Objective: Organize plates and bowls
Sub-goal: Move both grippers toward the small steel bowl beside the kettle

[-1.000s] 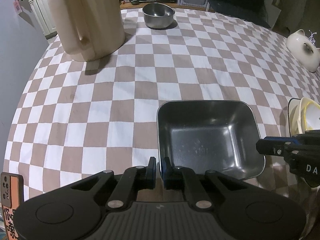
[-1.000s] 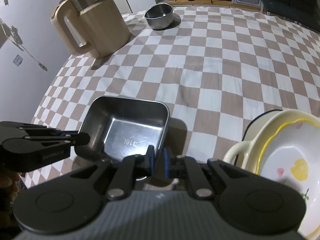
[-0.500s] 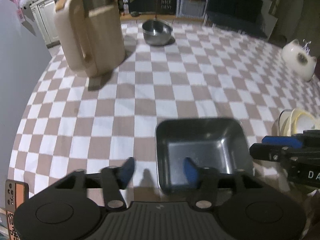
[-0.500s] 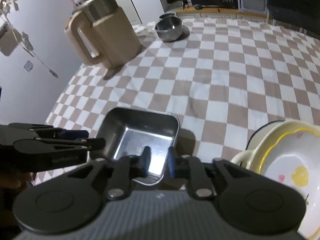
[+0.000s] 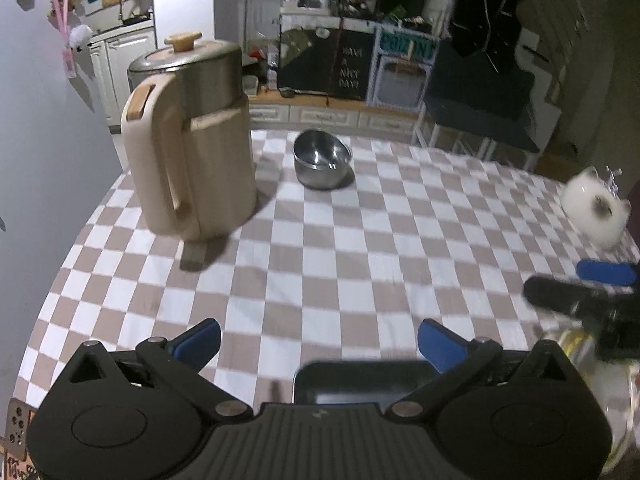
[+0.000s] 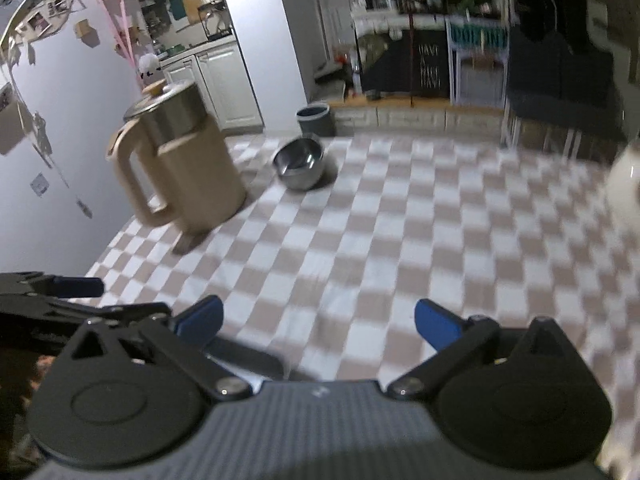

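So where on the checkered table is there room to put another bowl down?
The widest bare patch of checkered cloth lies mid-table, bordered by the beige jug on the left, the round steel bowl at the far edge and the white cat-shaped dish on the right. The near edge is crowded: the square steel tray and both open grippers.

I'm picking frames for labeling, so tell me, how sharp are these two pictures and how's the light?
Left wrist view: dim room, mild blur, round steel bowl and kettle readable. Right wrist view: heavier motion smear, checkered tablecloth squares run together.
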### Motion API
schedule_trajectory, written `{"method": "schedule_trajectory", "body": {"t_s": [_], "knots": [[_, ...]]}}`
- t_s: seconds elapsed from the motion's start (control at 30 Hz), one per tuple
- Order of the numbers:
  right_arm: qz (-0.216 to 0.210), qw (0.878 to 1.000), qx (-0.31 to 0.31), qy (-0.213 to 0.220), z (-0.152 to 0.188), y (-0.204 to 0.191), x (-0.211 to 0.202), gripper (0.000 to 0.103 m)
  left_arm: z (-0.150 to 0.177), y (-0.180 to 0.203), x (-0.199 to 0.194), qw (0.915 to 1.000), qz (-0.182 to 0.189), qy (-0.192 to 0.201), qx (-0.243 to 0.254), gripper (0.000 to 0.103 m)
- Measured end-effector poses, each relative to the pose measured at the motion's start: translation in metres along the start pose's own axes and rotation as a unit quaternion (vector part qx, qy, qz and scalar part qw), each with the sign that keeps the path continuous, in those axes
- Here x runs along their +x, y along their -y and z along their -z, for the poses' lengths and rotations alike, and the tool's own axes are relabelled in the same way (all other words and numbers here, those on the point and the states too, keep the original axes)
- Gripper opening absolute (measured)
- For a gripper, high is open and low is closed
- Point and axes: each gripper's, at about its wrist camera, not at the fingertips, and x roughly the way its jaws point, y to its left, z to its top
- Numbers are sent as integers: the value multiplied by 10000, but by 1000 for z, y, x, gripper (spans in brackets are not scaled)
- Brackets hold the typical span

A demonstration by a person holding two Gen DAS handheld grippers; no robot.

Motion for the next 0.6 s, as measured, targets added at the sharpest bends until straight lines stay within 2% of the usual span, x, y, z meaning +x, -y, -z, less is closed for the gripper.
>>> {"method": "schedule_trajectory", "body": {"t_s": [0.17, 0.27, 0.4, 0.6], "knots": [[209, 9989, -159, 378, -37, 28, 13, 103, -15, 0, 15, 9995, -24, 152, -264, 103], [268, 9983, -161, 484, -60, 40, 26, 103, -23, -3, 30, 9988, -2, 46, -497, 103], [205, 9985, -287, 408, -89, 48, 52, 103, -36, -6, 55, 9971, 81, -139, -741, 103], [110, 9992, -366, 80, -125, 50, 94, 100, -65, -9, 85, 9980, 71, -201, -596, 103]]}}
